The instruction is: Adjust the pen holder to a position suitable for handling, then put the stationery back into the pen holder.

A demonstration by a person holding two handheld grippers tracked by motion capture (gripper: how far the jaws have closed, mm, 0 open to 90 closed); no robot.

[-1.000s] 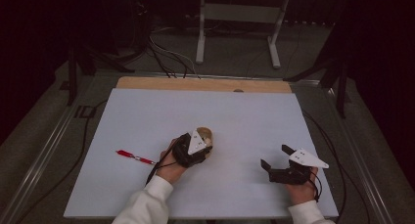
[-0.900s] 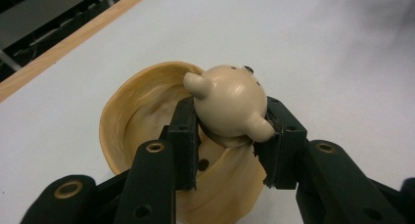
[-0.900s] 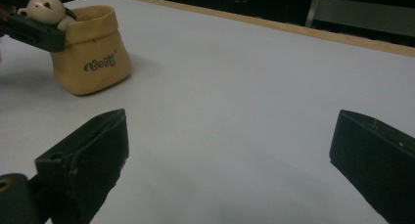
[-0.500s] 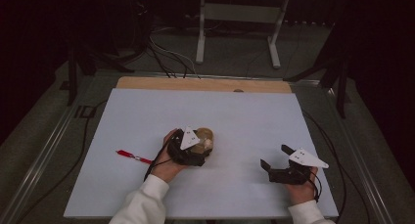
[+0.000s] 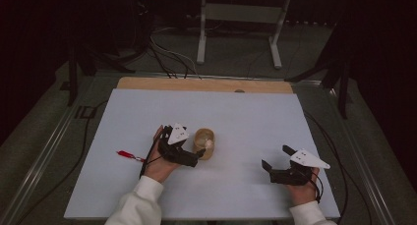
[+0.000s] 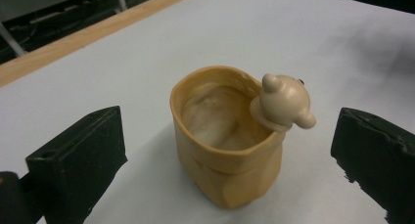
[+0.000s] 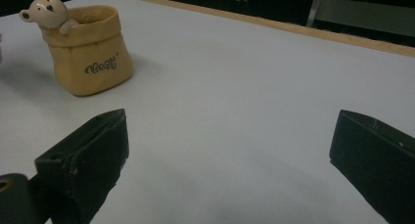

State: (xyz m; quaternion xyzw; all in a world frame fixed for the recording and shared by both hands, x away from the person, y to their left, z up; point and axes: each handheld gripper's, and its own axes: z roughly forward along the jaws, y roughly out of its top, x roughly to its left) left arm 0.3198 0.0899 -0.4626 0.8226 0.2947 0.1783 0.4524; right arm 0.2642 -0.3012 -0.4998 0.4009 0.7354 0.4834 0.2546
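pot: a small tan sack-shaped pot (image 5: 204, 142) stands upright near the middle of the white table (image 5: 246, 117), empty as far as its mouth shows, with a little bear figure (image 6: 285, 102) perched on its rim.
left gripper: the left gripper (image 5: 193, 156) sits just beside the pot; its jaws have just been opening and now stand spread wide, the pot between them but touched by neither pad.
right gripper: the right gripper (image 5: 275, 162) rests well apart at the table's right, jaws spread, nothing between them.
pen: a red pen (image 5: 129, 155) lies on the table left of the left hand, untouched.
progress: judged from this, the pot has been set down and let go; what remains may be the pen, perhaps into the pot.
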